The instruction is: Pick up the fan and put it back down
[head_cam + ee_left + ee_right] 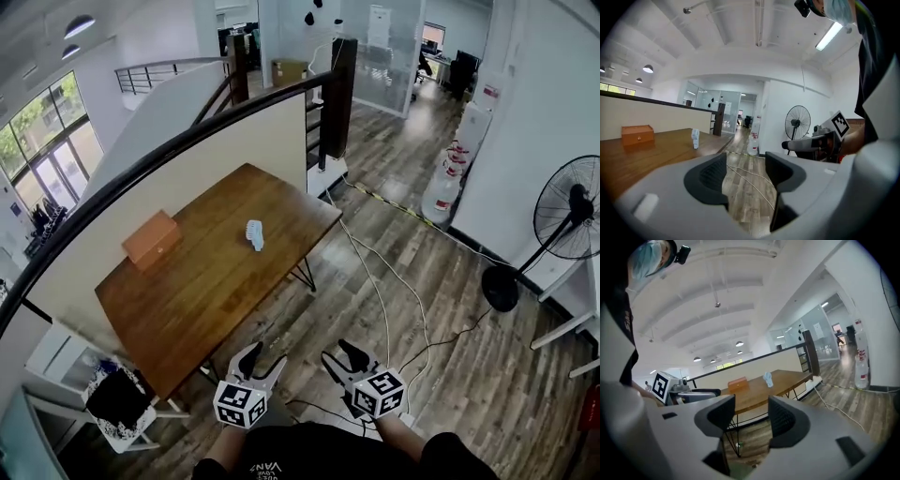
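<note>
A small white fan (pixel 254 234) rests on the brown wooden table (pixel 206 281), toward its far right part. It shows again in the left gripper view as the fan (pixel 695 138) and in the right gripper view as the fan (pixel 768 378). My left gripper (pixel 261 357) and my right gripper (pixel 342 358) hover side by side over the floor, short of the table's near corner and well away from the fan. Both stand open, and nothing sits between the jaws of the left gripper (pixel 746 168) or the right gripper (pixel 752 416).
An orange box (pixel 152 238) sits on the table's far left. A black pedestal fan (pixel 570 208) stands on the floor at the right, with cables (pixel 394 300) trailing across the wood floor. A low wall with a dark rail (pixel 169 155) runs behind the table. A chair (pixel 117 403) stands at the lower left.
</note>
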`<state>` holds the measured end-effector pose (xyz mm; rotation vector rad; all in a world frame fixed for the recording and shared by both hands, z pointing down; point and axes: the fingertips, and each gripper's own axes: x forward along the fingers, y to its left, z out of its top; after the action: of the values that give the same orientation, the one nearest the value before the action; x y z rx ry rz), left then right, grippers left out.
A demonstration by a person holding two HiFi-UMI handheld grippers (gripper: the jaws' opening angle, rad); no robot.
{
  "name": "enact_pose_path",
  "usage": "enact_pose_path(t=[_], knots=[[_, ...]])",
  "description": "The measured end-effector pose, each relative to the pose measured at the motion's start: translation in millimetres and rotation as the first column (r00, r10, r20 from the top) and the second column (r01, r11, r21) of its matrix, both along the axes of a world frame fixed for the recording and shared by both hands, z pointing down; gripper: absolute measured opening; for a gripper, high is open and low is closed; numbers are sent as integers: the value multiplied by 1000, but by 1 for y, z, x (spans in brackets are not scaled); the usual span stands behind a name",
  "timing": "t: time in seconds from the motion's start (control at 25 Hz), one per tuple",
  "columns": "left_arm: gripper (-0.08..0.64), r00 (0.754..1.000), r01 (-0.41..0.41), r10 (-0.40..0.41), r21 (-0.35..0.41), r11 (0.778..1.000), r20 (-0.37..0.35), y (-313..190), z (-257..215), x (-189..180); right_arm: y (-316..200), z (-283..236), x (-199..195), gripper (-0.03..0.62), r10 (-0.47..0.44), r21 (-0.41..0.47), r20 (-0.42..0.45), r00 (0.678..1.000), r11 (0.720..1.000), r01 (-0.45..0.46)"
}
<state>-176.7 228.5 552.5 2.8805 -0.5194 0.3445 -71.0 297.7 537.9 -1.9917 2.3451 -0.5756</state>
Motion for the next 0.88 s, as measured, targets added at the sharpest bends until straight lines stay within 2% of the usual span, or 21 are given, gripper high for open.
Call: enact_pose_path(t=[0.12, 0.36, 0.64, 0.88], knots=[[245, 999, 19, -18, -14, 1000, 27, -2, 8, 1, 0, 8, 3, 187, -16, -29, -1, 1000, 999, 16], [245, 997, 53, -51, -29, 998, 60, -38, 15, 12, -23, 18, 24, 187, 9, -64, 13, 1000, 998, -8], [245, 995, 41, -35, -60, 997, 92, -107, 24, 42, -77, 20, 58, 187, 56, -101, 20, 998, 993, -54], [252, 996, 15, -10, -55, 998, 92, -176, 22, 74, -142, 20, 89, 187, 73, -107, -3, 997, 992, -73]])
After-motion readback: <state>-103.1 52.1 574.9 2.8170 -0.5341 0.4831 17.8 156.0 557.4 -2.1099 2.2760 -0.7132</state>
